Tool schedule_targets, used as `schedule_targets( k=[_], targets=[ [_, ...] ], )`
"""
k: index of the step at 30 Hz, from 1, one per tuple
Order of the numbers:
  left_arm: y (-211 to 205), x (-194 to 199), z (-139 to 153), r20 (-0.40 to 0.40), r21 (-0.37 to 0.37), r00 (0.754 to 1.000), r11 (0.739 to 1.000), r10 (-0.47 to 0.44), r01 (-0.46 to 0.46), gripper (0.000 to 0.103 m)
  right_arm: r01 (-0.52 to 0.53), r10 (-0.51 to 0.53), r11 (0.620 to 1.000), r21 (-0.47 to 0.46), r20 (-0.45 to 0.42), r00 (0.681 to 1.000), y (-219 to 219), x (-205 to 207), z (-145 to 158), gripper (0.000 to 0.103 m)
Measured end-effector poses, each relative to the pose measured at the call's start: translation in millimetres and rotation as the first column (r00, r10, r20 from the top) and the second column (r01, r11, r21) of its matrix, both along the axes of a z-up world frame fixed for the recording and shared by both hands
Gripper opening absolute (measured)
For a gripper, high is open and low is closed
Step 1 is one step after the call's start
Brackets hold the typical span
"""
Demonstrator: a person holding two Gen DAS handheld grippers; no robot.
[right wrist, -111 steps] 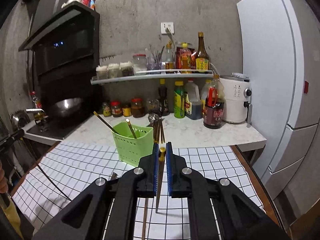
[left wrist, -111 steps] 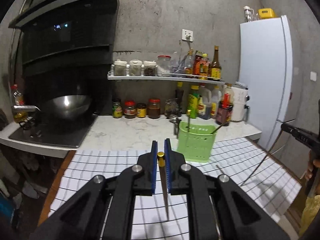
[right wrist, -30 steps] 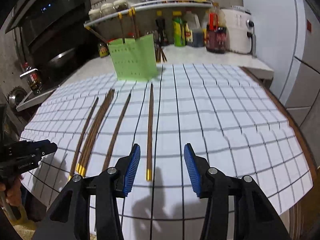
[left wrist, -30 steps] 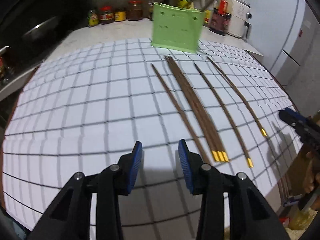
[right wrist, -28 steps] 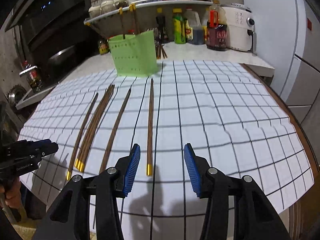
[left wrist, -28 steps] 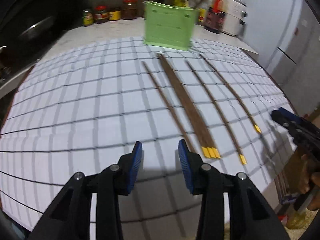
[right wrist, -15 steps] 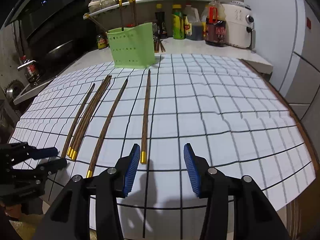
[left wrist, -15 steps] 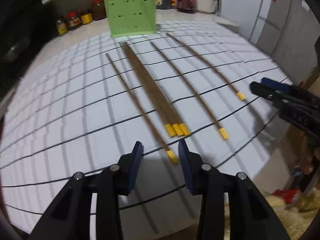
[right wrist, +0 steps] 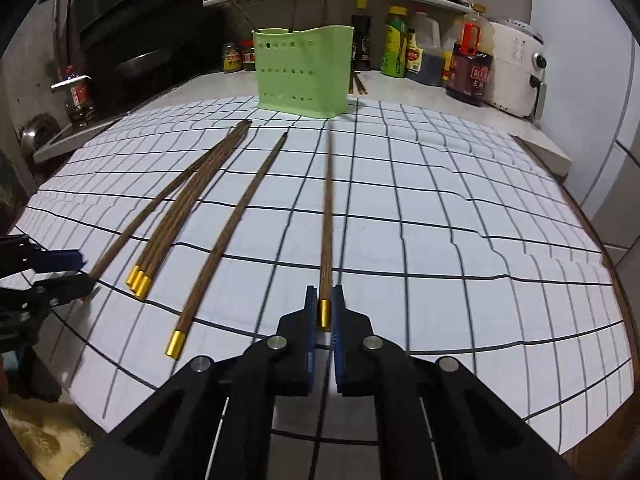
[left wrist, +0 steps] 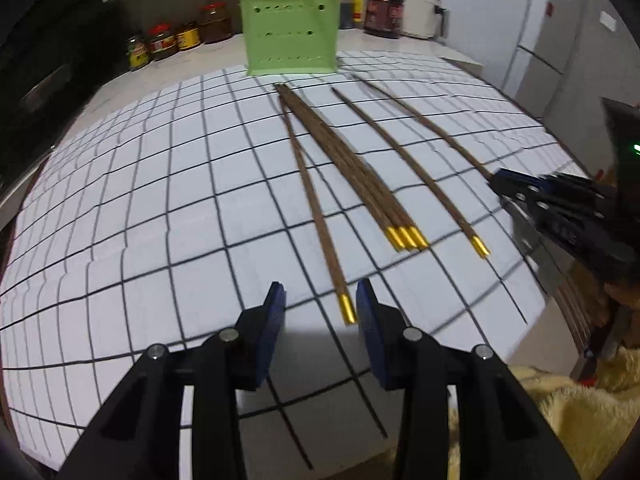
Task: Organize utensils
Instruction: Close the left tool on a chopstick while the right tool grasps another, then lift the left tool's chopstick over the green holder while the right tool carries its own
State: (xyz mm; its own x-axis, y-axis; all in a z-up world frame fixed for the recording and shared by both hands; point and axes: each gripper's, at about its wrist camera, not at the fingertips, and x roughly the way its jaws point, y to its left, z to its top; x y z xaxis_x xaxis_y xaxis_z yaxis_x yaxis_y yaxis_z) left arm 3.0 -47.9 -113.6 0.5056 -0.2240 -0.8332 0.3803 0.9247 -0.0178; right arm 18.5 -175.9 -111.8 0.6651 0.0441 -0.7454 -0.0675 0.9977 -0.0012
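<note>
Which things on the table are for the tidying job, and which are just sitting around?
For the job:
- brown wooden chopsticks with gold tips lying on the checked cloth
- light green plastic utensil holder
- right gripper, fingers shut on one chopstick
- left gripper, open around another

Just sitting around:
- sauce bottles
- white cooker
- jars

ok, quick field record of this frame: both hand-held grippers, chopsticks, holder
left hand-held gripper: open, gold tip of leftmost chopstick between its fingers, not clamped
right hand-held gripper: shut on rightmost chopstick at its gold end
other chopsticks: bundle of three and a single chopstick flat on grid cloth
green holder: upright at far edge, several chopsticks inside
</note>
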Motion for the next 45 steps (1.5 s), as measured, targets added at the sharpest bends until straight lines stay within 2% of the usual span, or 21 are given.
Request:
schedule_targets(
  k=[6, 8, 9, 17, 19, 24, 28, 31, 37, 43, 45],
  targets=[
    [-11, -1, -1, 0.019, 0.027, 0.999, 0.999, 0.025, -0.026, 0.036, 0.011, -0.011, 1.0, -0.003, 0.011, 1.0, 1, -2, 0, 0.008],
    [-16, -4, -2, 0.033, 0.068, 0.999, 0.997, 0.02, -0.022, 0.021, 0.013, -0.013, 1.0, -0.001, 0.014, 1.0, 0, -4, -1, 0.008],
    [-16, -4, -2, 0.029, 0.066, 0.999, 0.998, 0.017, -0.019, 0.019, 0.014, -0.014, 1.0, 0.004, 0.016, 1.0, 0, -5, -1, 0.008],
    [-24, -6, -4, 0.066, 0.104, 0.998, 0.994, -0.022, 0.015, 0.016, 0.016, -0.019, 0.999, 0.049, 0.064, 0.998, -5, -10, -5, 0.009],
    [-21, -5, -4, 0.074, 0.103, 0.997, 0.995, -0.011, 0.003, 0.009, 0.016, -0.02, 0.999, 0.051, 0.073, 0.997, -4, -11, -5, 0.009],
    [-2, 0, -1, 0.059, 0.006, 0.997, 0.999, 0.043, -0.043, 0.008, 0.026, -0.031, 0.998, 0.061, 0.081, 0.996, -4, -15, -4, 0.007],
    [16, 0, 17, 0.117, -0.057, 0.989, 0.995, 0.091, -0.085, 0.007, 0.018, -0.028, 0.996, 0.092, 0.112, 0.993, -8, -20, 14, 0.007],
    [30, -4, 45, 0.213, -0.109, 0.969, 0.988, 0.127, -0.106, 0.007, 0.013, -0.033, 0.993, 0.121, 0.165, 0.986, -13, -25, 38, 0.007],
    [67, -7, 110, 0.384, -0.244, 0.894, 0.959, 0.231, -0.144, 0.007, -0.009, -0.044, 0.986, 0.165, 0.311, 0.949, -22, -32, 106, 0.007],
    [83, -8, 152, 0.483, -0.289, 0.833, 0.947, 0.272, -0.142, 0.007, -0.041, -0.031, 0.987, 0.158, 0.428, 0.903, -23, -26, 166, 0.007],
    [87, -7, 161, 0.498, -0.297, 0.82, 0.944, 0.281, -0.143, 0.007, -0.05, -0.022, 0.988, 0.146, 0.45, 0.893, -20, -20, 180, 0.007]
  ],
)
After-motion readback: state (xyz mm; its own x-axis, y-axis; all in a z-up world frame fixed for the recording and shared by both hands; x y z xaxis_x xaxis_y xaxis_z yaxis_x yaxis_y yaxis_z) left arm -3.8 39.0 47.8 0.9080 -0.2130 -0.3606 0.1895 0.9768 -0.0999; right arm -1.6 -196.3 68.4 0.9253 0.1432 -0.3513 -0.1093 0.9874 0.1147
